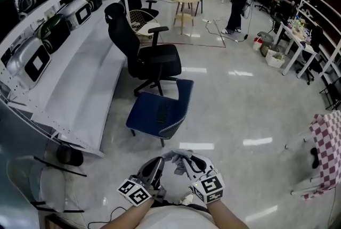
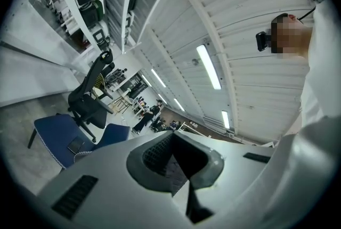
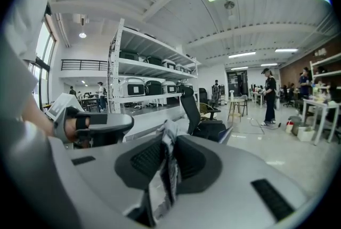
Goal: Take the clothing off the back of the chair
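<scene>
Both grippers sit low, close to the person's body, with the clothing bunched between them, well apart from the blue chair ahead. Right gripper: jaws nearly closed, clamped on a grey-white fold. Left gripper: jaws close together, patterned fabric pinched low between the pads. Black office chair stands beyond the blue one.
</scene>
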`<state>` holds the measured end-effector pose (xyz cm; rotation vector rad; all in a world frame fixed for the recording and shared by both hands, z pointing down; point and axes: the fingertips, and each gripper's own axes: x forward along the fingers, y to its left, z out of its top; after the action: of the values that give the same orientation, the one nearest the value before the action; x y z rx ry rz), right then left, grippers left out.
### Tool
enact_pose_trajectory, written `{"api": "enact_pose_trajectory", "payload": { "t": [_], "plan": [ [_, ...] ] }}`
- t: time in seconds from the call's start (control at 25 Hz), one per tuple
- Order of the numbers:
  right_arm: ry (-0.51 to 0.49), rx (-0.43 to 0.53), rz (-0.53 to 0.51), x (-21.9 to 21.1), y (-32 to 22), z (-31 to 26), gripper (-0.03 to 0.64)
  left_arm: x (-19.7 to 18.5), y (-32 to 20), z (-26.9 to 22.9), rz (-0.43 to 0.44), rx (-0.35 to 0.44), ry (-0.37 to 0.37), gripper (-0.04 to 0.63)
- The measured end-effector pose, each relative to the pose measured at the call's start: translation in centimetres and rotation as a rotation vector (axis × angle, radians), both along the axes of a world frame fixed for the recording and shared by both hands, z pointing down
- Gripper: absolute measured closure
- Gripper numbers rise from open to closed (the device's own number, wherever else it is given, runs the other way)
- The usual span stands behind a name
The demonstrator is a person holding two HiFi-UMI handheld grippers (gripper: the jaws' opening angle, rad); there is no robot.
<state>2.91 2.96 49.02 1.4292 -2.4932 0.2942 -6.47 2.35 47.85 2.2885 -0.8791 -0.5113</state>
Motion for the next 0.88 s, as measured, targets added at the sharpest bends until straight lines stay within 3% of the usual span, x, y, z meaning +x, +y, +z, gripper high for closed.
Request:
{"api": "enact_pose_trajectory", "payload": {
  "t": [0.88],
  "plan": [
    [0.030,-0.003,0.034,-1.3,-2.1,-0.2,0.548,-2.0,-2.4,0.3,0.004,-0.001,0.039,0.588]
  ]
}}
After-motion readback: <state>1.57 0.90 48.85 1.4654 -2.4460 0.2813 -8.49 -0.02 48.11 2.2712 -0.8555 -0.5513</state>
